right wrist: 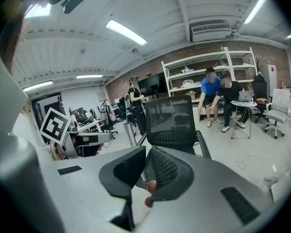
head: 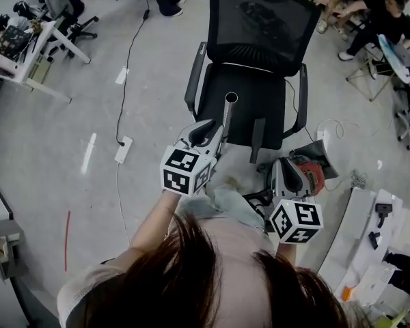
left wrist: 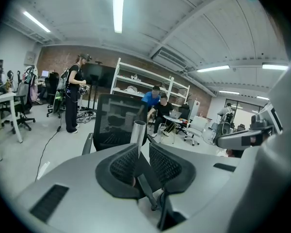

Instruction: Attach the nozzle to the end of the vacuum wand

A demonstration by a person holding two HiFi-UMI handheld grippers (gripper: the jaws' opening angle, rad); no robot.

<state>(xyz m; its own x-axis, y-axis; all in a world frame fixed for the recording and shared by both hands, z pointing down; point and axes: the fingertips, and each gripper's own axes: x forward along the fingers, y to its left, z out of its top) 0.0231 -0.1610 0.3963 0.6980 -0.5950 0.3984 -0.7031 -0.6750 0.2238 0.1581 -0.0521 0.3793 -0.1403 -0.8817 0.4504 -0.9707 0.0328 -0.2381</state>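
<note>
Grey concrete floor (head: pixel 143 80), busy workshop all around. Dead centre of the head view the vacuum wand (head: pixel 227 118) stands nearly upright, open end up, right in front of a black mesh office chair (head: pixel 249 39). The left gripper (head: pixel 208 134) is at the tube with its claw spread a little. Its own view has the tube lined up with the gap, but the pads don't look clamped on it. The right gripper (head: pixel 288 176) sits lower right, claw pressed together with nothing in it that I can make out, just beside the red vacuum body (head: pixel 313 173). Can't pick out the nozzle for sure. Some dark bits (head: pixel 383 211) on a white surface (head: pixel 365 203) at the right edge might be it.

What could go wrong, imo: nothing is pinching the wand, so a nudge could tip it onto the chair seat. Closing off-centre on a smooth round tube would probably squirt it sideways. The white cable (head: pixel 331 125) near the vacuum could snag too.

Room-wise, the chair blocks straight ahead and the vacuum and white surface crowd the right. The left has free floor, apart from a power strip (head: pixel 123 149).
</note>
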